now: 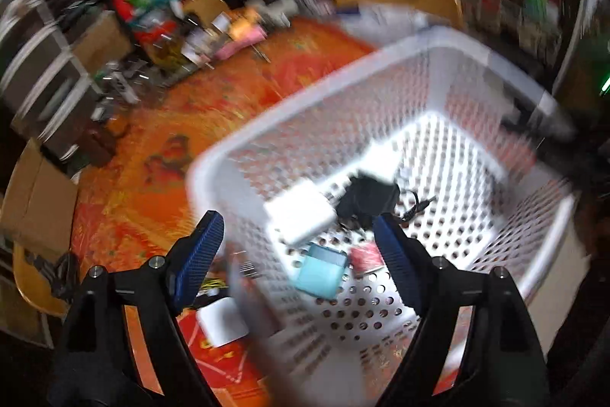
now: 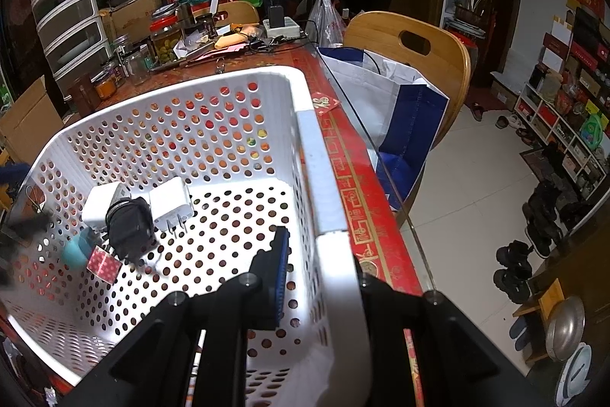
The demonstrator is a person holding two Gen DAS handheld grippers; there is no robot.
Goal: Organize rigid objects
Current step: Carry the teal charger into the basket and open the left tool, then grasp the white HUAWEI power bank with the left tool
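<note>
- A white perforated basket (image 2: pixel 309 147) was seen standing on the red-patterned desk (image 2: pixel 354 185), close to its glass-covered edge, with a wooden chair (image 2: pixel 411 44) just beyond.
- The right claw (image 2: pixel 316 277) was pictured straddling the basket's near wall, one blue-padded finger (image 2: pixel 278 277) inside and the other hidden outside it; the wall appeared to be gripped, though contact on the outer side could not be confirmed.
- The left claw (image 1: pixel 301 254) was shown spread wide and empty above the basket's other side, in a badly blurred frame, one pad outside the rim and one over the floor of the basket.
- Already gathered on the basket floor were two white chargers (image 2: pixel 169 203), a black adapter (image 2: pixel 127 226) with its thin cord, a teal case (image 1: pixel 320 271) and a small red packet (image 2: pixel 103 265), all lying well ahead of the right claw and just below the left one.
- A further white block (image 1: pixel 223 323) was glimpsed on the desk outside the basket, beside the left claw's outer finger; what it was could not be told through the blur.
- The basket was judged light and stiff but somewhat flexible at the thin wall, best taken at the solid rim band.
- The chargers were judged hard, smooth and likely to slip, so a hold across their flat faces rather than the prongs was thought wisest.
</note>
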